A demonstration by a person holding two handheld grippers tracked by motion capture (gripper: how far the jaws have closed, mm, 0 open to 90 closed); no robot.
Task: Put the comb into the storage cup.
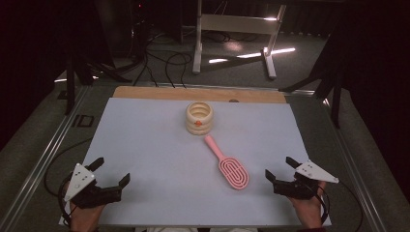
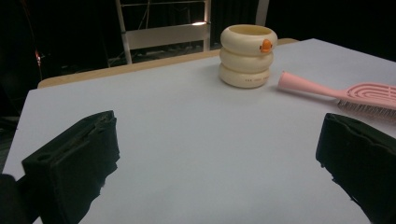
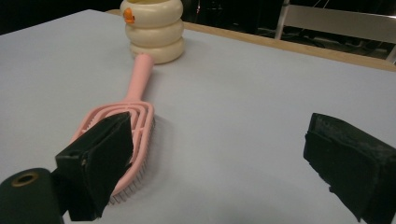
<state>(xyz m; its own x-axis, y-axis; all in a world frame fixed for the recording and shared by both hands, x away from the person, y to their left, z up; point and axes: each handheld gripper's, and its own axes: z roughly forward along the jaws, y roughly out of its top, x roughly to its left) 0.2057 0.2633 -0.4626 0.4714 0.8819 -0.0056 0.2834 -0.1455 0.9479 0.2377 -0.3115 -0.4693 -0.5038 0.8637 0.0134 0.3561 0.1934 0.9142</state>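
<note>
Pink hairbrush [image 1: 228,166] mid-mat, right tongs [image 1: 280,169] agape nearby, cream holder [image 1: 199,118] beyond

Dim room, lit table [image 1: 145,145], soft pics w/ glare.

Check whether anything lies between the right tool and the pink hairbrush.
Nothing visible does. The right tool is open near the table's right edge, and only bare white surface separates it from the pink hairbrush. The cream ringed holder stands beyond the handle end, out of the way.

cream ringed holder [image 2: 248,57] just beside pink brush [image 2: 348,94]
</note>
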